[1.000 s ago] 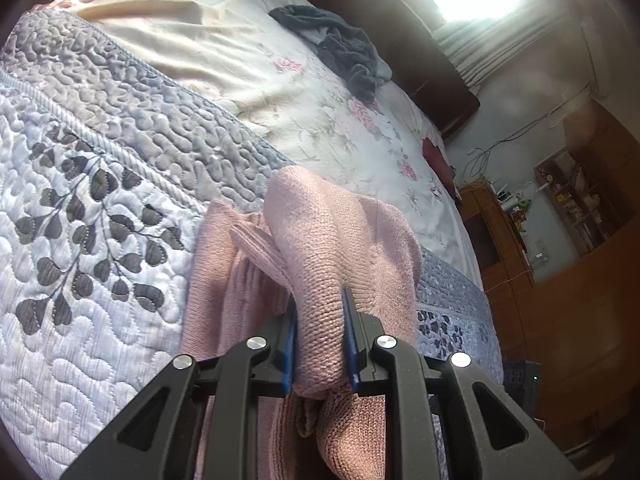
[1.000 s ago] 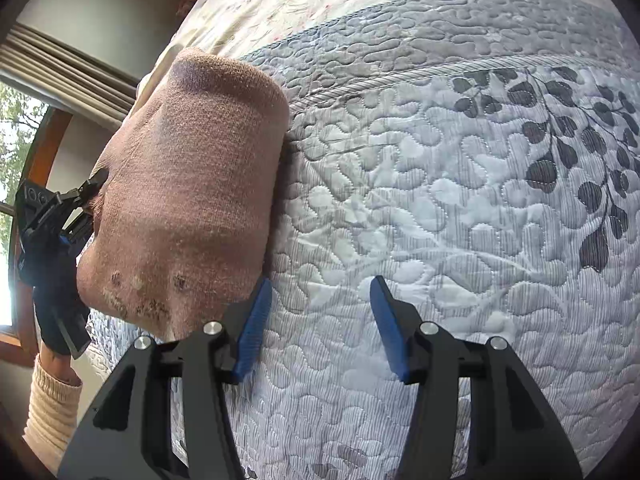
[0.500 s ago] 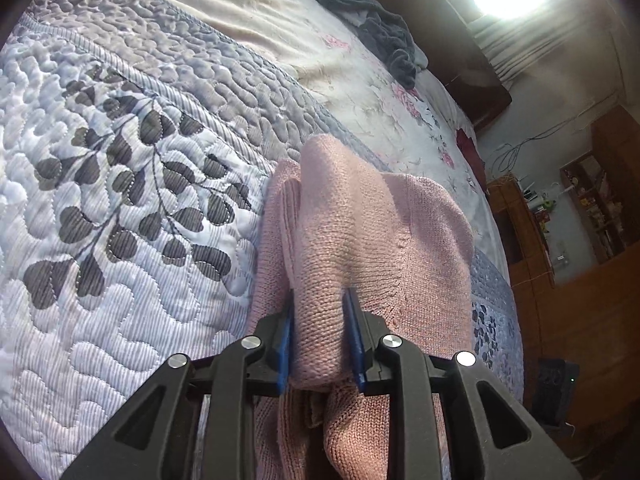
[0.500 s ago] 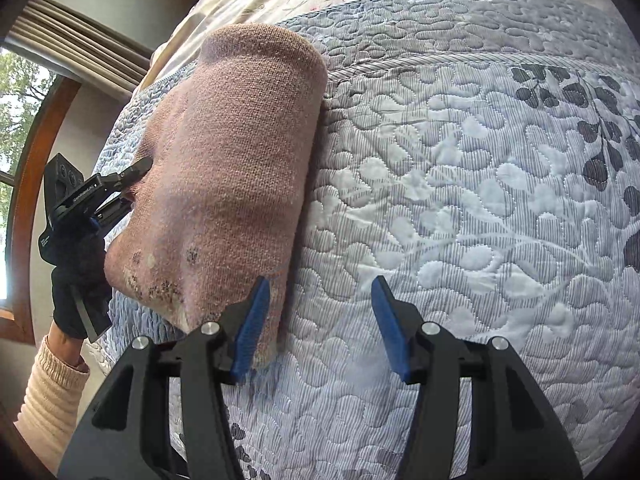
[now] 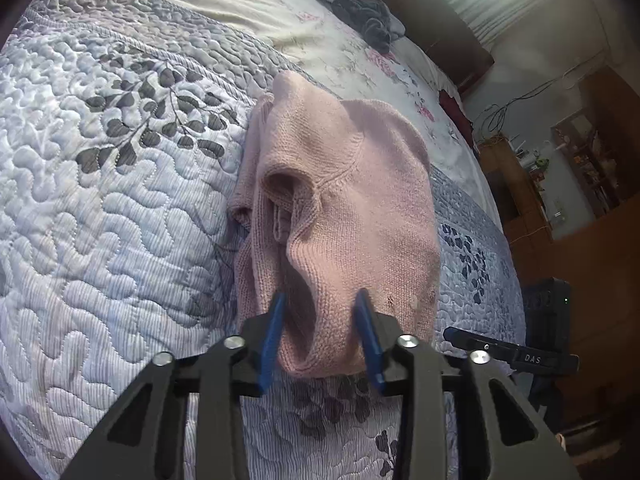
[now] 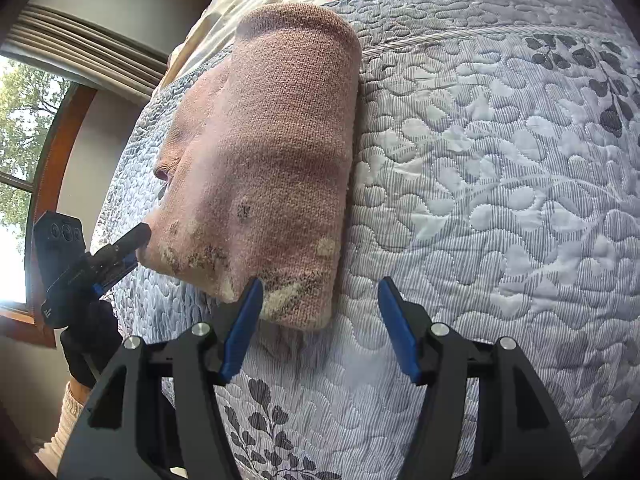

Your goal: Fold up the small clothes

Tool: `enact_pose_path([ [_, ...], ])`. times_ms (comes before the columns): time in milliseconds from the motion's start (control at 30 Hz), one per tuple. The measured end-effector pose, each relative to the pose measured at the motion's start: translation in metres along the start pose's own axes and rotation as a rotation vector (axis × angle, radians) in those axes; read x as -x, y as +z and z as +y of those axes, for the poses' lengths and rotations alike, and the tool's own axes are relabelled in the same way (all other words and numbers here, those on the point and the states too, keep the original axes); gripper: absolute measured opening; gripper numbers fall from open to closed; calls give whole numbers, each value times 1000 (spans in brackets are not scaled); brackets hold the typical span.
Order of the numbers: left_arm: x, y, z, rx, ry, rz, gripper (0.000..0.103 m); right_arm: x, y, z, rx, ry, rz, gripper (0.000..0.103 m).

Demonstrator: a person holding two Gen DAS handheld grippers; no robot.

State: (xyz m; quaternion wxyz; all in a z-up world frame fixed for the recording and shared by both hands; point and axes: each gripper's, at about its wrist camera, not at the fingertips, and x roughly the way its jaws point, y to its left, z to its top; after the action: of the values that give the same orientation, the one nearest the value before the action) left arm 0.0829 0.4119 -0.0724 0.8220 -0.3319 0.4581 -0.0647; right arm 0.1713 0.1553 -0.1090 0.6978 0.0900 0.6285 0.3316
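The folded sweater [image 5: 352, 216] lies lengthwise at 12 o'clock between the parted, unloaded left gripper [image 5: 322, 332]; the right gripper [image 6: 320, 328], wide open and empty, is set farther off, the sweater [image 6: 264, 168] at its 11 o'clock.

Both wrist cameras are looking down closely along their claws at the bed [image 5: 100, 208]. The left view is facing up the bed toward its far edge and the room beyond; the right view is facing toward the window-side edge. Both are sharing the folded pink sweater [image 5: 360, 208] and each is catching the other claw.
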Motion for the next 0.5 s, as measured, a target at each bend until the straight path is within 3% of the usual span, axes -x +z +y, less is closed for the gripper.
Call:
enact_pose_path([
  [133,5,-4,8,21,3,-24,8,3,-1,2,6,-3,6,61],
  [233,11,-9,28,97,-38,-31,8,2,-3,5,4,19,16,63],
  [467,3,-16,33,113,-39,-10,8,-35,-3,4,-48,77,87,64],
  [500,2,-15,33,113,-38,-7,8,-39,-3,2,-60,83,95,54],
])
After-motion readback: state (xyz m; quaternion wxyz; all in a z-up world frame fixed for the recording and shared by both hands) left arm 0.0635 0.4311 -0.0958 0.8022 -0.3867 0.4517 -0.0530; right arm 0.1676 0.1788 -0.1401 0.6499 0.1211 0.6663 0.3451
